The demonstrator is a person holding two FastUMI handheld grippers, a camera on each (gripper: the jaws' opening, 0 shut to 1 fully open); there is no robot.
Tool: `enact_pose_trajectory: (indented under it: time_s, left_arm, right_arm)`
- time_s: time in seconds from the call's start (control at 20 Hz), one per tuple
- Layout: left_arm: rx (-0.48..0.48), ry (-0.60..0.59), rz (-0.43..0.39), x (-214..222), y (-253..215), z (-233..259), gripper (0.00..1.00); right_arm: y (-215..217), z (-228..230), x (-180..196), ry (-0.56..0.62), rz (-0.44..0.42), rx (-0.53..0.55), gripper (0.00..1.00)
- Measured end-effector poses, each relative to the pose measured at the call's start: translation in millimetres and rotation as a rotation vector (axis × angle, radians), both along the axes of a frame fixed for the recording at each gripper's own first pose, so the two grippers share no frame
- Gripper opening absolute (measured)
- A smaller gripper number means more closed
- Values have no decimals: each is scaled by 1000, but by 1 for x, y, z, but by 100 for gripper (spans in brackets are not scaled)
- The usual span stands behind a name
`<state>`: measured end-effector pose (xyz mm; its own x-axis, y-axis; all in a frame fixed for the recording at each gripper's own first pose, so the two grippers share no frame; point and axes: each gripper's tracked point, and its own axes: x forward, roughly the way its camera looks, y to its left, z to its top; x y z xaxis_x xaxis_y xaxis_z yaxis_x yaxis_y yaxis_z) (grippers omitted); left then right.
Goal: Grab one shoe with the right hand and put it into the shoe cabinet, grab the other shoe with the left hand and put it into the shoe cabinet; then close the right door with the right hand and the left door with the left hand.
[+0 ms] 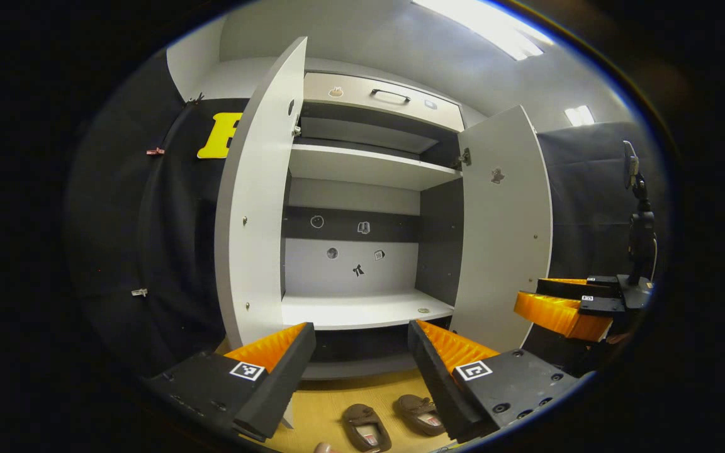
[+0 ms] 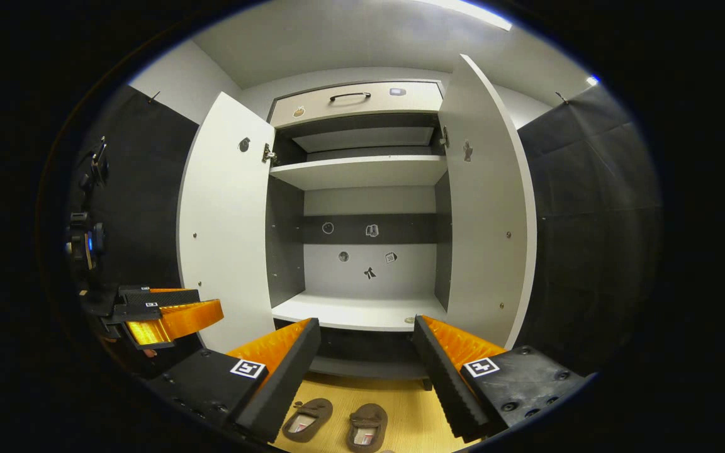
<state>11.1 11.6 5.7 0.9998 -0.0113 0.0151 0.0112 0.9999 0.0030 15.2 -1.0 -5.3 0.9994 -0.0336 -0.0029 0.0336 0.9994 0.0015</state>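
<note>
Left gripper [image 1: 360,343] is up and level, fingers [image 1: 274,371] spread wide with nothing between them, pointing straight ahead. Right gripper [image 2: 367,340] matches it, fingers [image 2: 281,368] parted just as far and nothing held. From the left gripper view the right gripper [image 1: 567,308] sits off to the right, at about the same height; from the right gripper view the left gripper [image 2: 161,318] sits off to the left (side by side, well apart).
</note>
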Motion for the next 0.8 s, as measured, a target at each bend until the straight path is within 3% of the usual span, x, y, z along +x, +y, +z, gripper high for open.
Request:
enact_pose_trajectory:
  time_s: [0.5,0.8]
  left_arm:
    - [3,10,-50,2,5,-6,94]
    - [-10,29,-96,0,9,-19,94]
  right_arm:
    - [10,-34,2,47,-23,22,98]
    - [17,-81,-7,127,-70,46,98]
